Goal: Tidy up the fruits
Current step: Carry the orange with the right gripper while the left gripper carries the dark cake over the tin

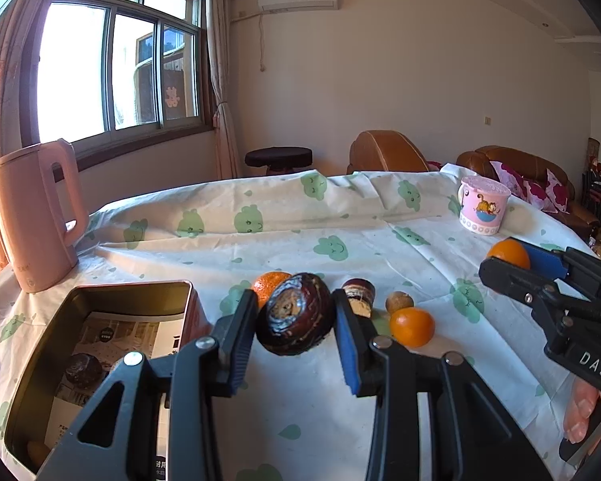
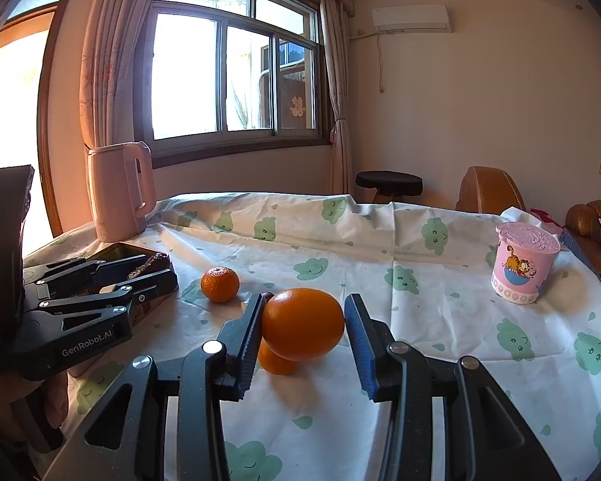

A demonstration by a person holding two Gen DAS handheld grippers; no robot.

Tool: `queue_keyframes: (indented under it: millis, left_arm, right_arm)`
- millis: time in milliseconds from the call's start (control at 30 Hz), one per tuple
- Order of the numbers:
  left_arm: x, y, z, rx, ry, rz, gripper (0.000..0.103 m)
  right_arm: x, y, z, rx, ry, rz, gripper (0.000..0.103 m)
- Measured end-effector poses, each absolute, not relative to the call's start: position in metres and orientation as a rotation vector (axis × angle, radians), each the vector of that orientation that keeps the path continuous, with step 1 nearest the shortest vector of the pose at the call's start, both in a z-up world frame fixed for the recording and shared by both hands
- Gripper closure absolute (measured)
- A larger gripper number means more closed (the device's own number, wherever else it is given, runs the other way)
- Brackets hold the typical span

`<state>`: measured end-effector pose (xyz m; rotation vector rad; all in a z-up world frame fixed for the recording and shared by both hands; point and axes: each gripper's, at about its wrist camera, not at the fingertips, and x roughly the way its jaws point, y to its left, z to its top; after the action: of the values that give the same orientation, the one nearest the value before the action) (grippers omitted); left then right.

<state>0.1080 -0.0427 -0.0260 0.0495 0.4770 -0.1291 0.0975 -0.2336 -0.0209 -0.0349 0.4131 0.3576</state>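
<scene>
My left gripper is shut on a dark purple passion fruit, held above the cloth beside the open metal tin. The tin holds another dark fruit and an orange one. My right gripper is shut on a large orange, raised off the table; it shows at the right of the left wrist view. On the cloth lie a tangerine, a second dark fruit, a small brown fruit and a small orange.
A pink kettle stands at the table's left rear. A pink cartoon cup stands at the right rear. The table has a white cloth with green prints. Brown sofas and a stool lie beyond.
</scene>
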Motion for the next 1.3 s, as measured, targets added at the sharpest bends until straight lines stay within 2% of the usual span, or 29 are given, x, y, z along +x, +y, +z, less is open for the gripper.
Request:
queue_keyframes:
  millis: [1300]
  left_arm:
    - [0.084, -0.040, -0.018, 0.045, 0.355, -0.084, 0.064]
  right_arm:
    - [0.080, -0.240, -0.015, -0.031, 0.312, 0.360, 0.060]
